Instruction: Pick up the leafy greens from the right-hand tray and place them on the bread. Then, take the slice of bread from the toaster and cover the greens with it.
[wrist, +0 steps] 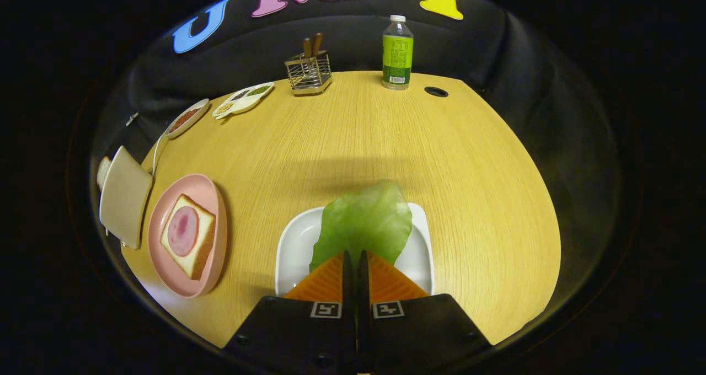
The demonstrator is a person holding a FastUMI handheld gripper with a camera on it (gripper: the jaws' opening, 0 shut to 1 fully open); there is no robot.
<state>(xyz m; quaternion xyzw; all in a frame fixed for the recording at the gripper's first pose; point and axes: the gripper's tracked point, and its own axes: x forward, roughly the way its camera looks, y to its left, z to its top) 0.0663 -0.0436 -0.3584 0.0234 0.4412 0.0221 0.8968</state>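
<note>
The fingers (pixel 356 262) are drawn together with hardly a gap, and the near edge of the green leaf (pixel 364 226) runs in under their tips, so they appear to be clamped on the leaf at that edge; the exact contact is hidden by the fingers themselves. The rest of the leaf spreads forward beyond them over the white tray (pixel 422 253), its far tip reaching past the tray's far rim, and whether it is lifted clear or lying on the tray cannot be told. Gripping it by the near edge leaves the broad part free to drape over the bread. Off to the left on the tabletop (pixel 386 132) sits a pink plate (pixel 212 198) with a slice of bread (pixel 201 242) topped by a round of ham (pixel 183 230), which is where the leaf should go. Just left of the plate stands the toaster (pixel 124 196) with the second slice (pixel 103 171) poking out behind it, kept close for the covering step. A bottle (pixel 397 52), a wire holder (pixel 309 73) and two small dishes (pixel 220 107) stand well apart at the far edge
</note>
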